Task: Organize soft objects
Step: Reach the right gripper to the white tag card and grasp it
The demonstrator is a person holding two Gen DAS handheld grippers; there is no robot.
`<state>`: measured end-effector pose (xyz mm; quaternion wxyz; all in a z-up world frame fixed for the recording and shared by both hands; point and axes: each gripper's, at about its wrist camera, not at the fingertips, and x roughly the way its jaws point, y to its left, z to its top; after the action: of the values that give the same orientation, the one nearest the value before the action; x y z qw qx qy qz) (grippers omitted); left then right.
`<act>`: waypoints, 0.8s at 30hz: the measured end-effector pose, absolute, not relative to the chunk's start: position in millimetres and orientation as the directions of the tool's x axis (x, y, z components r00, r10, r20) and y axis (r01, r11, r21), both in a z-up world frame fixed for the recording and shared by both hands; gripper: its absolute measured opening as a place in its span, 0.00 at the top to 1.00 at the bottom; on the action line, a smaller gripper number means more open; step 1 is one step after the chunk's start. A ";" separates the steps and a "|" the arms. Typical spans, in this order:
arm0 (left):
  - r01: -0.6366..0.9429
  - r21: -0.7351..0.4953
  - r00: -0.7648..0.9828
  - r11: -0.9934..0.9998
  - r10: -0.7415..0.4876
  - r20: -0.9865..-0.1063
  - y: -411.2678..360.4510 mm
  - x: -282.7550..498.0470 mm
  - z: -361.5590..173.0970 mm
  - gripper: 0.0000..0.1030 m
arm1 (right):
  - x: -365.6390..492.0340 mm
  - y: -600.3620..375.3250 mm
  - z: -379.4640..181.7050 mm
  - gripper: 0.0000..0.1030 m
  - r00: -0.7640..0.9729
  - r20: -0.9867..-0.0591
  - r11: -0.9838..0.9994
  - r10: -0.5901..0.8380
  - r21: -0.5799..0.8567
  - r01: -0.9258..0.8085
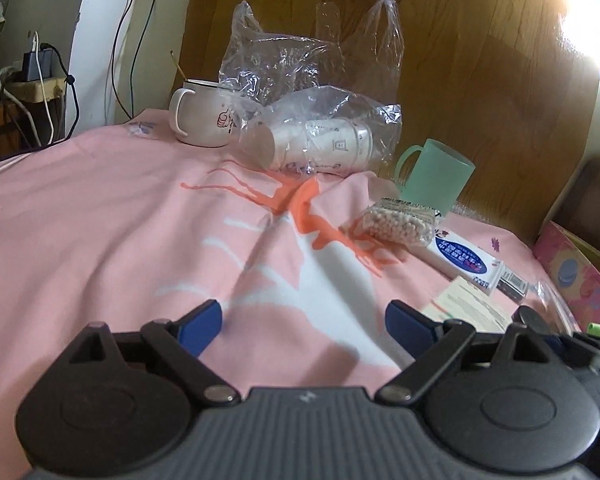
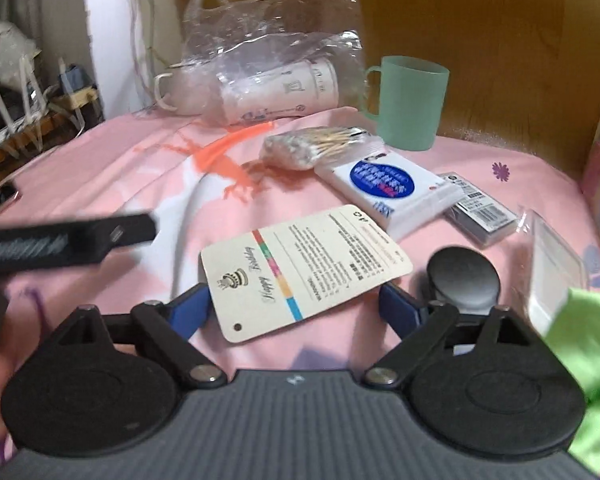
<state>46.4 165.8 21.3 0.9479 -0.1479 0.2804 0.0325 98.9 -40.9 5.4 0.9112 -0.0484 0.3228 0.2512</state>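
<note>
A pink cloth (image 1: 100, 208) with an orange and white print covers the table; it also shows in the right wrist view (image 2: 132, 160). A clear plastic bag (image 1: 312, 68) holds a stack of white paper cups (image 1: 320, 144) at the back. A bag of cotton swabs (image 2: 312, 146) and a white tissue pack (image 2: 388, 188) lie mid-table. My left gripper (image 1: 304, 324) is open and empty above the cloth. My right gripper (image 2: 296, 304) is open, its jaws on either side of a birthday card (image 2: 300, 268). A green cloth (image 2: 580, 360) lies at the right.
A white mug (image 1: 200, 120) and a mint green cup (image 1: 436, 176) stand at the back by a wooden panel (image 1: 480, 40). A small dark box (image 2: 480, 208), a black round lid (image 2: 464, 280) and a clear packet (image 2: 552, 264) lie right. The other gripper's black finger (image 2: 60, 244) reaches in from the left.
</note>
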 end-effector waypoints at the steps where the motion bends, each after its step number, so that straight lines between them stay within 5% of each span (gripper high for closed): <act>1: -0.144 -0.264 0.841 0.954 -0.022 -0.540 166.3 46.3 21.1 0.10 | 103.1 -39.9 5.7 0.08 0.668 -0.611 0.873 0.424 0.081 -0.481; 12: -0.026 -0.352 0.864 0.935 -0.156 -0.479 167.3 52.3 27.0 0.13 | 108.6 -60.3 3.7 0.05 0.628 -0.542 0.825 0.558 0.283 -0.489; 15: 0.047 -0.333 0.853 0.942 -0.212 -0.478 155.4 70.0 35.5 0.23 | 112.5 -70.5 2.1 0.05 0.636 -0.515 0.818 0.575 0.361 -0.447; 19: 0.173 -0.369 0.792 0.913 -0.351 -0.499 142.8 99.8 40.0 0.51 | 114.1 -76.9 0.6 0.09 0.649 -0.492 0.812 0.581 0.406 -0.419; 24: 0.226 -0.487 0.711 0.844 -0.485 -0.510 143.5 130.7 27.0 0.55 | 113.0 -81.4 -0.9 0.19 0.661 -0.475 0.809 0.580 0.427 -0.403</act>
<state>130.7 143.5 27.0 0.9033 -0.1986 0.3254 -0.1967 113.0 -81.4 -0.9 0.9000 0.1436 0.3076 0.2732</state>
